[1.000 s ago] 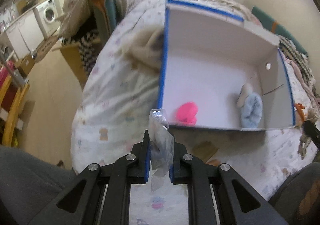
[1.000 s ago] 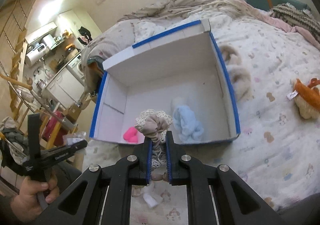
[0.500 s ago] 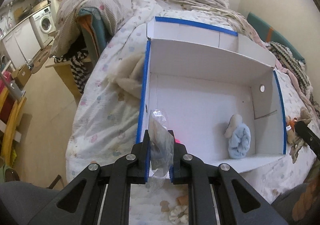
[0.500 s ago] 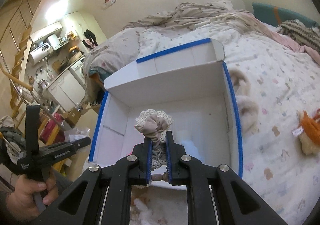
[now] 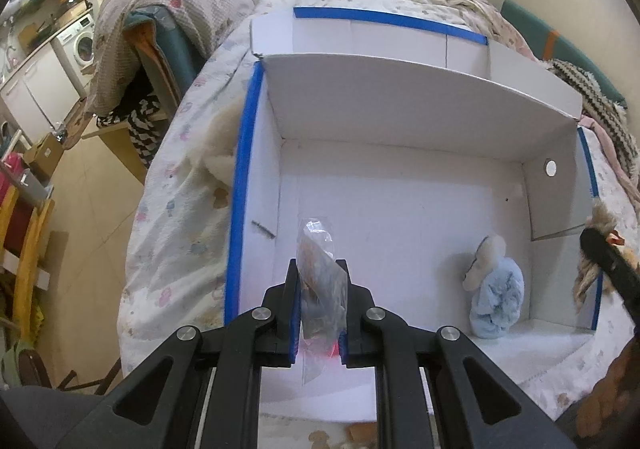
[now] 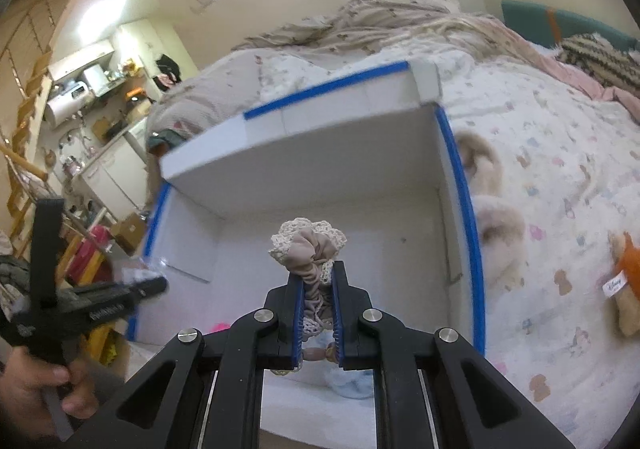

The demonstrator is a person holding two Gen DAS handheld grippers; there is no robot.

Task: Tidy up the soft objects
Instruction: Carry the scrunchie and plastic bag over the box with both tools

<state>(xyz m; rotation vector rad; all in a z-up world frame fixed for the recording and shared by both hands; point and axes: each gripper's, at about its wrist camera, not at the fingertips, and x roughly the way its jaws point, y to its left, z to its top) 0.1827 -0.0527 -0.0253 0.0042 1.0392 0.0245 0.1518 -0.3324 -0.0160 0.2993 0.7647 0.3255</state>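
Note:
A white cardboard box with blue-taped edges (image 5: 400, 121) lies open on the bed; it also shows in the right wrist view (image 6: 320, 137). My left gripper (image 5: 319, 289) is shut on a clear plastic bag (image 5: 318, 261) and holds it over the box's near left part. My right gripper (image 6: 317, 289) is shut on a beige scrunchie with lace trim (image 6: 308, 253) over the box's near edge. A light blue fluffy item (image 5: 496, 293) lies in the box at the right. A pink item (image 6: 219, 328) lies in the box, mostly hidden.
The bed has a white patterned quilt (image 6: 560, 153). A cream fluffy cloth (image 5: 216, 157) lies beside the box's left wall. An orange plush toy (image 6: 626, 281) lies to the right of the box. The bed's left edge drops to the floor (image 5: 92, 177).
Both grippers have moved forward over the box with their loads. The pink item is now hidden behind my left gripper.

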